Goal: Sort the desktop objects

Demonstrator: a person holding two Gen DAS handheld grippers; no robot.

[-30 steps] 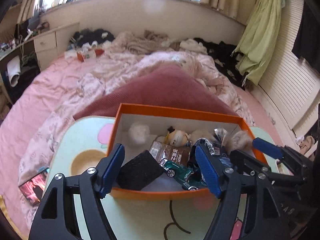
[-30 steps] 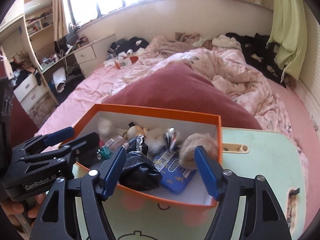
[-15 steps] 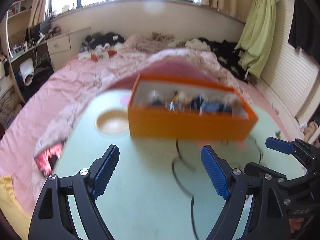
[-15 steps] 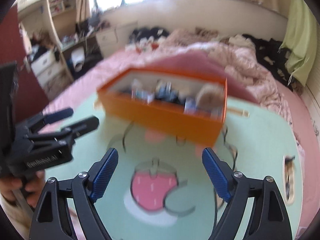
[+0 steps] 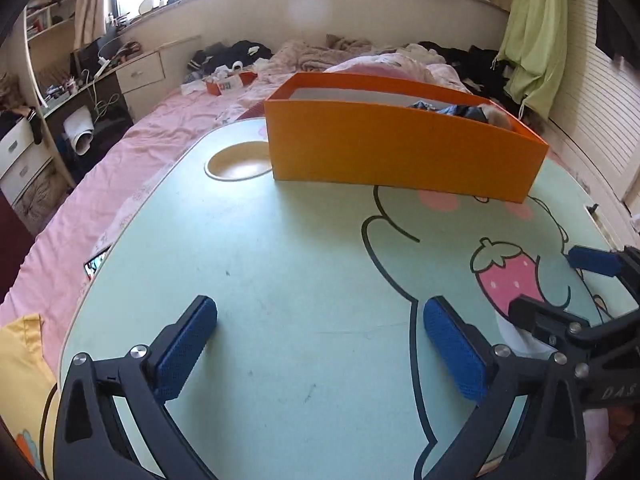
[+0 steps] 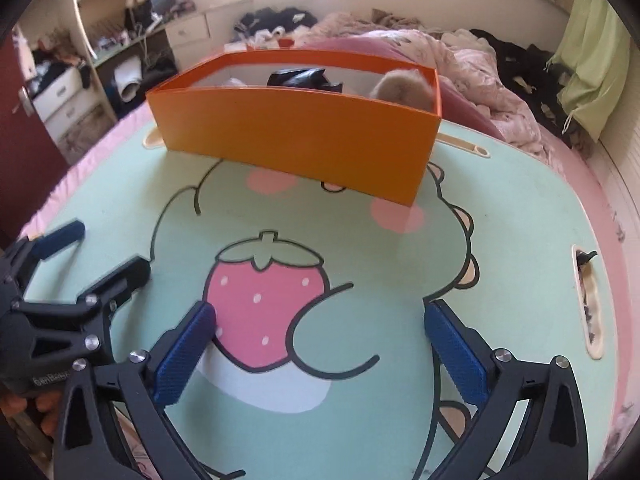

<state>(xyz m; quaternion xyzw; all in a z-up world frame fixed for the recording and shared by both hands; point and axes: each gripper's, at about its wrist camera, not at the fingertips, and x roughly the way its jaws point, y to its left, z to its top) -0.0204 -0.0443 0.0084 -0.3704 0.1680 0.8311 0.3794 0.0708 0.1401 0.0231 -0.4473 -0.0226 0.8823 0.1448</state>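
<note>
Left tongs (image 5: 320, 348): spread wide, pinching nothing, low over the near part of the pale green cartoon-printed counter (image 5: 280, 264).
Right tongs (image 6: 320, 350): spread as wide, empty, above the printed strawberry (image 6: 266, 304).
Task things: we find them in the open orange cardboard box (image 6: 296, 136) at the far side of the counter; a crumpled black plastic bag (image 6: 302, 78) and a tan fluffy ball (image 6: 404, 89) show above its rim, the rest hidden by the front wall.
Counter top: we see nothing loose on it outside the box.
Step in hand, our judgement: sorting looks finished, or nearly so; we are parked back from the box.
Doing it well: we keep both pairs open, apart from each other, and well short of the box wall so nothing shifts.
</note>
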